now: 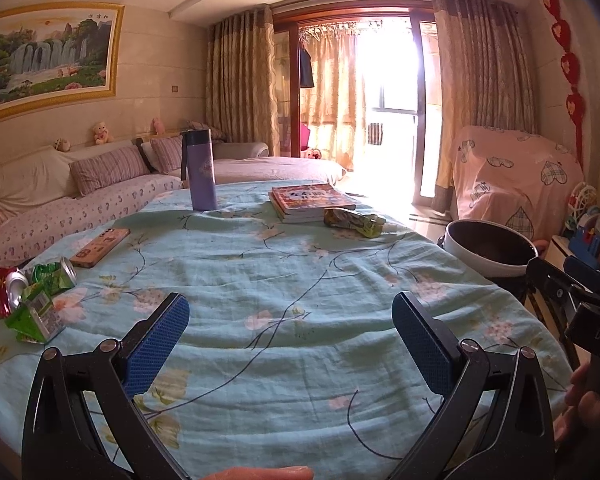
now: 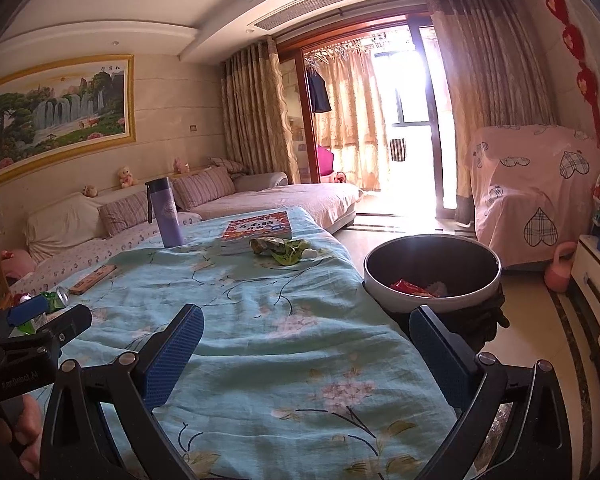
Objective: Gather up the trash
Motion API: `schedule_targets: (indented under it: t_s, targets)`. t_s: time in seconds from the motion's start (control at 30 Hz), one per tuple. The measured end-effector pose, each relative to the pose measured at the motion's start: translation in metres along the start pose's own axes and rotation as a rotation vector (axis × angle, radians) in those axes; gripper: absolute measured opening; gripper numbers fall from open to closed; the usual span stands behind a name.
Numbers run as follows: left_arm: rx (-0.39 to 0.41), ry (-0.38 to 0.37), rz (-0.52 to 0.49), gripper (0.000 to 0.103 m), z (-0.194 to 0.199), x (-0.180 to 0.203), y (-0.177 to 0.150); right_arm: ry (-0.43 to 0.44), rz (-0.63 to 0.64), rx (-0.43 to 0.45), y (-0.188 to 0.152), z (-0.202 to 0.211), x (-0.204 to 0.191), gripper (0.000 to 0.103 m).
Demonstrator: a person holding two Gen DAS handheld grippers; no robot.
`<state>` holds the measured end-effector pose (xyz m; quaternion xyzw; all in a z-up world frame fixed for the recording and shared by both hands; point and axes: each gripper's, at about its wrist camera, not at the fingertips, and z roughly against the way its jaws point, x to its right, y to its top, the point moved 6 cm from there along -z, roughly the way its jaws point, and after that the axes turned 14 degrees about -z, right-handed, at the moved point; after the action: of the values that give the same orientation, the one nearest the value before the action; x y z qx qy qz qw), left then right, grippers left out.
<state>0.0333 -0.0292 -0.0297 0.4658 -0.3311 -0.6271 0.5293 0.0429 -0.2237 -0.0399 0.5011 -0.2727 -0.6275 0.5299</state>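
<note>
Both jaws wide open, empty: left gripper [image 1: 290, 344], right gripper [image 2: 306, 354], low over table cloth [image 1: 300, 280]. Between pickups, I'd say. Crushed cans + green carton [image 1: 32, 300] sit left edge, pouch [image 2: 282, 250] by books; bin [image 2: 432, 276] right of table. Next: L reaches cans.

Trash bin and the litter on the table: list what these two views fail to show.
- Trash bin: the right wrist view shows only a red wrapper and something pale inside; the near wall hides the bottom. In the left wrist view, its inside is just dark.
- Crushed cans and green wrappers: the right wrist view has the left gripper in front of them.
- Pouch by the books: print too small to read.
</note>
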Motion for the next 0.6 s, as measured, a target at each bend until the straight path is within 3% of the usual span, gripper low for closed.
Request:
schedule_targets:
  t_s: [0.6]
  targets:
    - [0.014, 0.001, -0.017, 0.103, 0.0029, 0.0060, 0.0031, 0.006, -0.016, 0.024, 0.0033, 0.0047, 0.0023, 0.103]
